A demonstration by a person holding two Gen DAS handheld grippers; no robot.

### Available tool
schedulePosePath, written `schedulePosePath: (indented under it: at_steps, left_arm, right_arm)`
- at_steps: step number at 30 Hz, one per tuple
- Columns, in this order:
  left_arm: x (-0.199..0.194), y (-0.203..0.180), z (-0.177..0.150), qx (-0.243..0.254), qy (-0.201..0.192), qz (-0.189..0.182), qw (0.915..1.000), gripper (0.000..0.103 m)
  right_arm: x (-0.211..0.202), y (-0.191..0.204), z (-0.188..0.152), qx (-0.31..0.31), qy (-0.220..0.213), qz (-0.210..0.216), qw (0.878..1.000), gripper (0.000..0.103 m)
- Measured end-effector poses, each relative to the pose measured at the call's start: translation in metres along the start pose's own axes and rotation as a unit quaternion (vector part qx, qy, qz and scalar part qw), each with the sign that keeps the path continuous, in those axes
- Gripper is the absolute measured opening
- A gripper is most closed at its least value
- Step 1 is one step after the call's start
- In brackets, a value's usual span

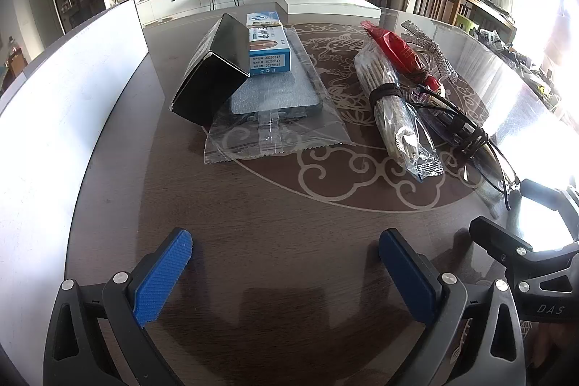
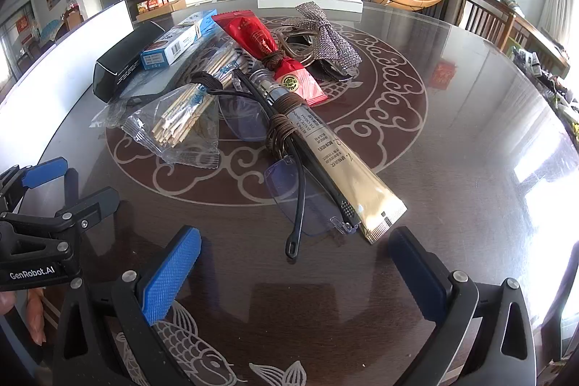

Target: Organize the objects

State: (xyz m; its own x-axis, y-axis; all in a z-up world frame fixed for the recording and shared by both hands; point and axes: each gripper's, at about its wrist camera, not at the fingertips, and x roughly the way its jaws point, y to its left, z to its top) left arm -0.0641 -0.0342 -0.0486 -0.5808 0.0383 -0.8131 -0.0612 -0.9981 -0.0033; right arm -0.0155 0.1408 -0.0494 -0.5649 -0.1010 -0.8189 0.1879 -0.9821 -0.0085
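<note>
A: Right wrist view: right gripper [image 2: 295, 272] spread wide, nothing between the blue pads [image 2: 170, 274], low over the glossy table [image 2: 470, 118]. Just beyond, a gold tube [image 2: 347, 176] lying across rimless glasses [image 2: 289, 190], brown cord [image 2: 280, 129] wound round both.

B: Bound together, probably to count as one item. Red packet [image 2: 275, 56] tied the same way farther back, touching the tube's cap end. Sparkly bow clip [image 2: 329, 40] beside it, far right of the pile.

A: And on the left?

B: Bagged sticks [image 2: 184, 122] cinched with cord, then a blue-and-white box [image 2: 177, 44] and a black box [image 2: 123, 67], far left.

A: Left wrist view now. Left gripper [image 1: 286, 272] equally wide apart, gripping nothing, held back from everything. Black box [image 1: 213, 71] tilted, leaning against the blue-and-white box [image 1: 267, 51]; both resting on a grey case in clear wrap [image 1: 267, 104].

B: Stacked loosely, so likely to slide if nudged. White panel [image 1: 68, 78] along the left edge; purpose unclear.

A: Nothing gripped yet, so sorting seemingly at its start. Nearest to the right gripper: the glasses' temple tip [image 2: 292, 246].
</note>
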Motion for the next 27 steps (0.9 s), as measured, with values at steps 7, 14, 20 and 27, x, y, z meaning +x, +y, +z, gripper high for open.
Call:
schedulePosePath:
  at_steps: [7, 14, 20, 27]
  left_arm:
    - [0.0, 0.0, 0.0, 0.0, 0.0, -0.001, 1.0, 0.103]
    - [-0.0009, -0.0008, -0.0002, -0.002, -0.001, -0.001, 1.0, 0.103]
    - [-0.001, -0.0014, -0.0001, -0.002, -0.001, -0.003, 1.0, 0.103]
    - [0.0007, -0.0027, 0.0, -0.001, 0.0, -0.001, 1.0, 0.103]
  right_arm:
    - [0.0, -0.0001, -0.0001, 0.0, 0.0, 0.0, 1.0, 0.103]
    - [-0.0006, -0.0005, -0.001, 0.0, -0.001, -0.001, 1.0, 0.103]
    - [-0.0006, -0.0006, -0.0011, 0.0, -0.001, -0.001, 1.0, 0.103]
    - [-0.0004, -0.0005, -0.0012, 0.0, -0.001, -0.001, 1.0, 0.103]
